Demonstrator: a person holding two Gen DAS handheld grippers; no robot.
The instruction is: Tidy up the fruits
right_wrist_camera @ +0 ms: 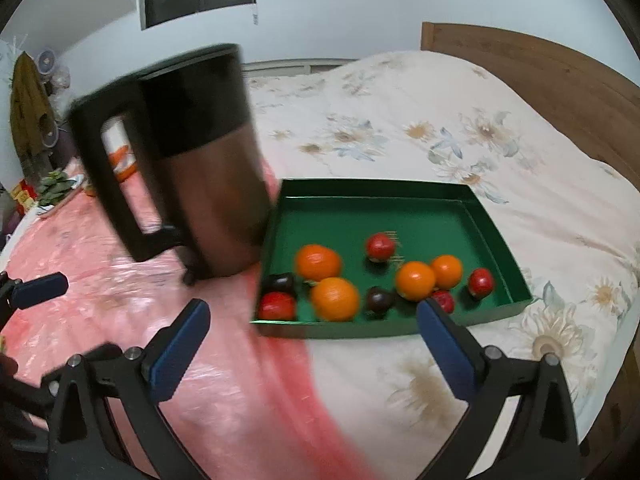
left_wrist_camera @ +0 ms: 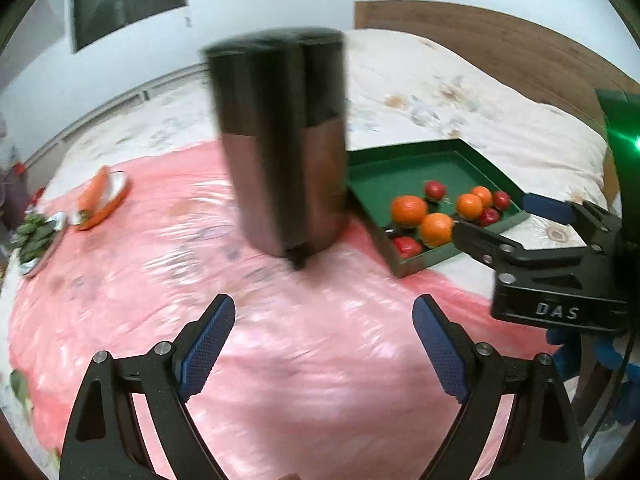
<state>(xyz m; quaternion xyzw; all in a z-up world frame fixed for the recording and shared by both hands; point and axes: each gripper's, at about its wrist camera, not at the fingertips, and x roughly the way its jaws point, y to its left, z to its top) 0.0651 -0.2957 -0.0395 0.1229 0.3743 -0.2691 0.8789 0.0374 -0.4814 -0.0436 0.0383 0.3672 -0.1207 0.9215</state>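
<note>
A green tray [left_wrist_camera: 400,148] [right_wrist_camera: 380,186] lies on the bed and holds several oranges [right_wrist_camera: 335,298] [left_wrist_camera: 408,210], several red fruits [right_wrist_camera: 379,247] [left_wrist_camera: 435,189] and two dark fruits [right_wrist_camera: 379,299]. All the fruit sits toward the tray's near side. My left gripper [left_wrist_camera: 324,308] hangs open over the pink sheet, with nothing between its blue pads. My right gripper [right_wrist_camera: 313,312] is open wide just short of the tray's near edge, also with nothing in it. In the left wrist view the right gripper [left_wrist_camera: 492,214] shows at the tray's right corner.
A dark kettle [left_wrist_camera: 284,140] [right_wrist_camera: 192,160] with a brown lower half stands on the pink plastic sheet [left_wrist_camera: 280,360], against the tray's left edge. Far left are a plate with a carrot [left_wrist_camera: 100,200] and a plate of greens [left_wrist_camera: 36,236]. A wooden headboard [right_wrist_camera: 540,68] borders the flowered quilt.
</note>
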